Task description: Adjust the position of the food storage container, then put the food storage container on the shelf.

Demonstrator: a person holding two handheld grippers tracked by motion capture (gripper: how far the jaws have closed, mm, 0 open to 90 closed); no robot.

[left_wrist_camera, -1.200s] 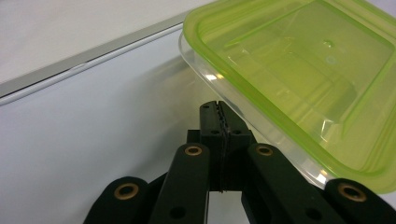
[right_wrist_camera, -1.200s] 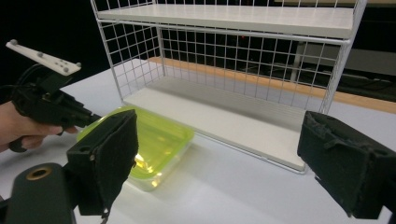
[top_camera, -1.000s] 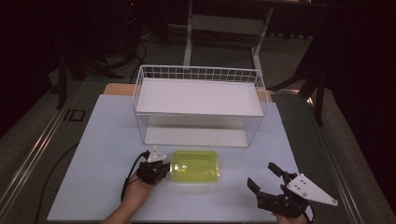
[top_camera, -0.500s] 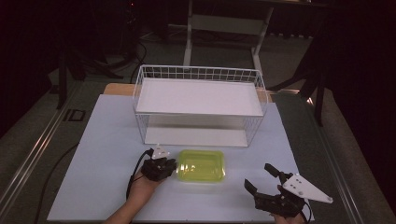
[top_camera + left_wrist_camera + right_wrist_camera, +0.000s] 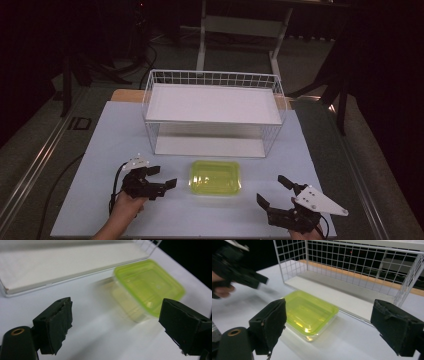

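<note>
Green box (image 5: 215,177) flat on the table (image 5: 100,145), just near of the wire rack (image 5: 212,112), seemingly slid slightly right. Left gripper (image 5: 165,176) just opened, let go, now left of it. Right gripper (image 5: 272,191) open, unmoved.

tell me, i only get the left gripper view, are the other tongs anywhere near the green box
Observer: The right tongs hover open, right of the green box, apart from it.
Operator: and mine, touching it
Observer: No. The left tongs have just been opening, nothing between them, and sit clear of the box's left side.
Operator: what's behind the box
Observer: A white wire shelf rack, its upper shelf board bare.
</note>
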